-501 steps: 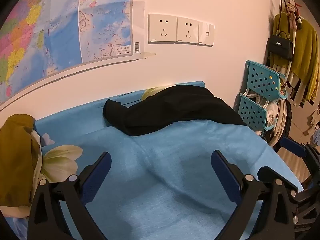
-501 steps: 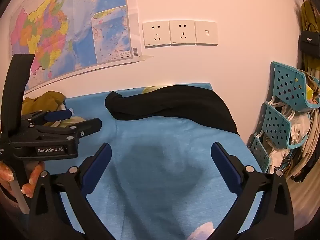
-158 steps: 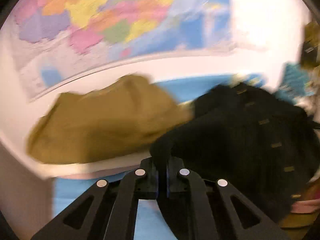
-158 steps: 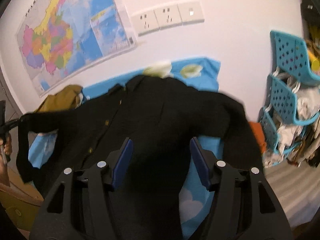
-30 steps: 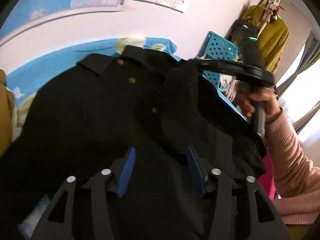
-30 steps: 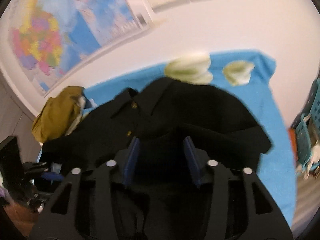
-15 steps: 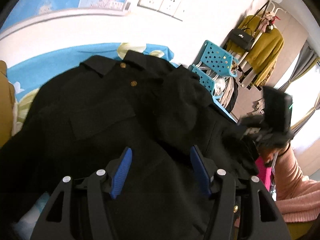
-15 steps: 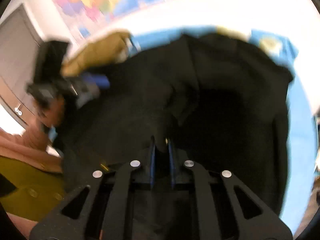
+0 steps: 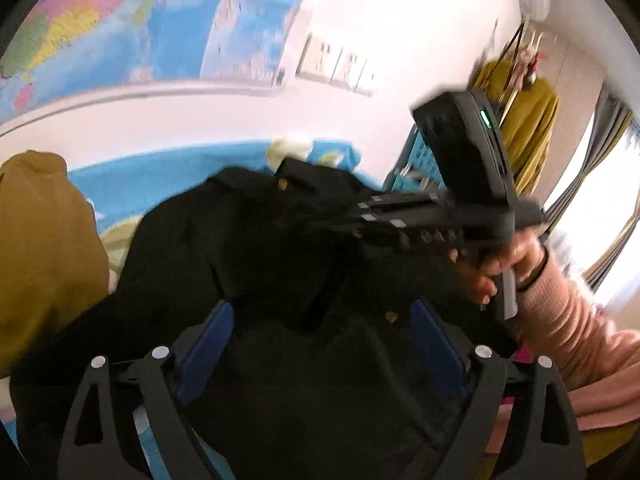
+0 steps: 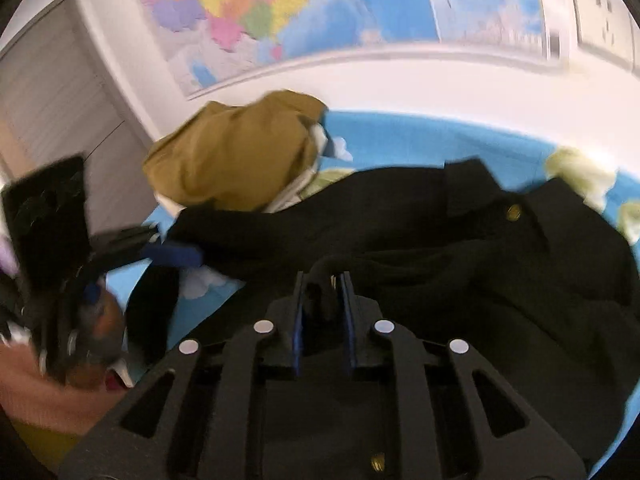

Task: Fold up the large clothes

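Though smeared by motion blur, showed one black jacket spread over the blue sheet, collar toward the wall, presumably laid open that way for folding.

Found the right gripper drawn nearly closed, jaws opening, with a ridge of the jacket's cloth bunched between the pads. Judged this a sleeve or side panel brought in over the body of the garment and on the point of release. Could not tell which part of the jacket exactly.

Found the left gripper spread wide, jaws opening, poised over the jacket's lower front. Saw cloth below and between the fingers but pressed by neither pad. Probably let go so as to leave that side lying flat and out of the fold's way.

Counted two grippers, one black jacket and one mustard garment heaped just beside the jacket at the sheet's end, likely set aside. Counted one wall map, one hand in a pink sleeve on the right gripper's handle, and two gold buttons plain in the right wrist view. Left any other buttons uncounted, being too blurred.
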`<state>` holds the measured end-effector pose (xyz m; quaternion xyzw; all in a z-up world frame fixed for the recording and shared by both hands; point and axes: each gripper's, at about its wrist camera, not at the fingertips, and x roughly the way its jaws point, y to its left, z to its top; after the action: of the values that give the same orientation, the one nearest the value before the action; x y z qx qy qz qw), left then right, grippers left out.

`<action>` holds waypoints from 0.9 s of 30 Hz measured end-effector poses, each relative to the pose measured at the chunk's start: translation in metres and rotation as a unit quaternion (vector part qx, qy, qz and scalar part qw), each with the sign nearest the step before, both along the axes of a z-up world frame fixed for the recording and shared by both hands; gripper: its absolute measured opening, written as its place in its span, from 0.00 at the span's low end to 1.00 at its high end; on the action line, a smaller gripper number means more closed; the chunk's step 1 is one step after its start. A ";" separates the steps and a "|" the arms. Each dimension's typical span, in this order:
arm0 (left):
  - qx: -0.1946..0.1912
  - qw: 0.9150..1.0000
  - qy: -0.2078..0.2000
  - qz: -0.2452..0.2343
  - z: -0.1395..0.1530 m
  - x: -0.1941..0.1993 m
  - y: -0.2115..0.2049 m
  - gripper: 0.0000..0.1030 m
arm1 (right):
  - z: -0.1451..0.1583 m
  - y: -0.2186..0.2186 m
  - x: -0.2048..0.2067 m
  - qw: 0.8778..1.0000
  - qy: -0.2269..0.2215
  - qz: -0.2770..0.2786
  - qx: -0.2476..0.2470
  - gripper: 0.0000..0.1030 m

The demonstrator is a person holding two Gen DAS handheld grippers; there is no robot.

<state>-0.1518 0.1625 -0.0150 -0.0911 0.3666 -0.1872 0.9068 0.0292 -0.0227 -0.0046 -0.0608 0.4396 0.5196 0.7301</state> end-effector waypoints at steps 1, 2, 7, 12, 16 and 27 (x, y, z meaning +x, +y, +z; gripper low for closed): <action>0.009 1.000 0.009 -0.004 -0.005 0.005 -0.005 0.85 | -0.004 0.001 0.000 1.000 0.005 -0.007 0.001 0.22; 0.023 1.000 0.019 -0.007 -0.012 0.012 -0.012 0.87 | -0.006 0.001 0.002 1.000 0.009 -0.019 0.004 0.35; 0.082 0.996 0.037 0.008 -0.031 0.051 -0.033 0.87 | 0.011 -0.053 0.012 0.996 0.004 -0.062 0.060 0.56; 0.041 0.995 0.074 0.049 -0.043 0.083 -0.007 0.67 | 0.018 -0.151 0.043 0.980 -0.041 -0.189 0.041 0.58; -0.029 0.988 0.113 0.096 -0.051 0.092 0.033 0.32 | -0.009 -0.235 0.084 0.947 -0.015 -0.322 -0.003 0.60; -0.061 0.973 0.154 0.161 -0.052 0.087 0.078 0.14 | -0.052 -0.239 0.103 0.954 0.032 -0.297 -0.008 0.15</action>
<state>-0.0645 0.2409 -0.0673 -0.2322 0.4699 -0.0442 0.8505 0.1322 -0.2614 -0.0563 0.0830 0.4650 0.2768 0.8368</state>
